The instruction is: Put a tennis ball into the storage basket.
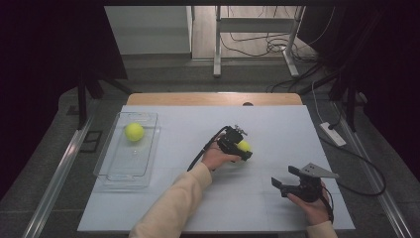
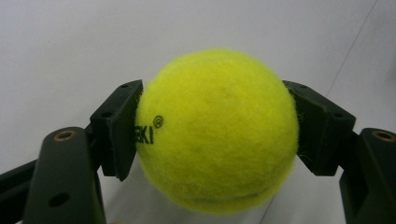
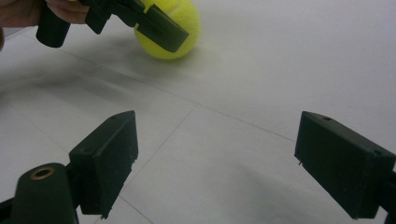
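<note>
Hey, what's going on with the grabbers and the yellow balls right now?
Left gripper shut on a tennis ball. Right gripper open. Second ball in clear tray.

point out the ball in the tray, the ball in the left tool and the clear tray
ball in the tray (image 1: 134, 132), high view, its top centre
ball in the left tool (image 2: 217, 133), left gripper view, middle of its felt
clear tray (image 1: 115, 177), high view, its near rim

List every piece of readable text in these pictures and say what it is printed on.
"EKI" followed by a circled "R" mark: black print on the tennis ball held in the left gripper; its left pad hides the start of the word.
The second ball, in the clear tray: no print can be made out.
</note>
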The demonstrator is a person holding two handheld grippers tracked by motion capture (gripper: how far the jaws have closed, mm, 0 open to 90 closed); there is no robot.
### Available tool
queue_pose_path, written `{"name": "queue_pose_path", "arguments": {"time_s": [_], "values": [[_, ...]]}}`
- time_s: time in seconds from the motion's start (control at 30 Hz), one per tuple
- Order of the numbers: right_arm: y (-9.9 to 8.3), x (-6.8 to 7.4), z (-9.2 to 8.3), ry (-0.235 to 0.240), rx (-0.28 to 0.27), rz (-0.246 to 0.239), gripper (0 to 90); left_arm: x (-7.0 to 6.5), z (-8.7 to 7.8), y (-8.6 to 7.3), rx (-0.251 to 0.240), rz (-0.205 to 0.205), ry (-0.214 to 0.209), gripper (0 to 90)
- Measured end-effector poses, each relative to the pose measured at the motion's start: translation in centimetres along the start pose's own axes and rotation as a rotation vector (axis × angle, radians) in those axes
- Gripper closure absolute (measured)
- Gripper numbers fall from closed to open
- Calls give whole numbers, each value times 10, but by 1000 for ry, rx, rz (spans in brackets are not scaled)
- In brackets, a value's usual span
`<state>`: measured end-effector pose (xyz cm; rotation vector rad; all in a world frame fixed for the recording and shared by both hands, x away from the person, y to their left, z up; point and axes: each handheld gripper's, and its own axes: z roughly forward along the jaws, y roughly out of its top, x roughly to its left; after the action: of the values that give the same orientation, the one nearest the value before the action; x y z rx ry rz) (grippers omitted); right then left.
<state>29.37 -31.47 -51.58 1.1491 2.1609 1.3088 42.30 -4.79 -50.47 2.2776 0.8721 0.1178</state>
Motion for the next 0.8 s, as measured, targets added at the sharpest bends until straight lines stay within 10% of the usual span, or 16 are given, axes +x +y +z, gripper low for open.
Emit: {"name": "queue_pose_path", "arguments": {"time_s": [0.8], "values": [[1, 1, -1, -6, -4, -1, 134, -1, -31, 0, -83, 5, -11, 270]]}}
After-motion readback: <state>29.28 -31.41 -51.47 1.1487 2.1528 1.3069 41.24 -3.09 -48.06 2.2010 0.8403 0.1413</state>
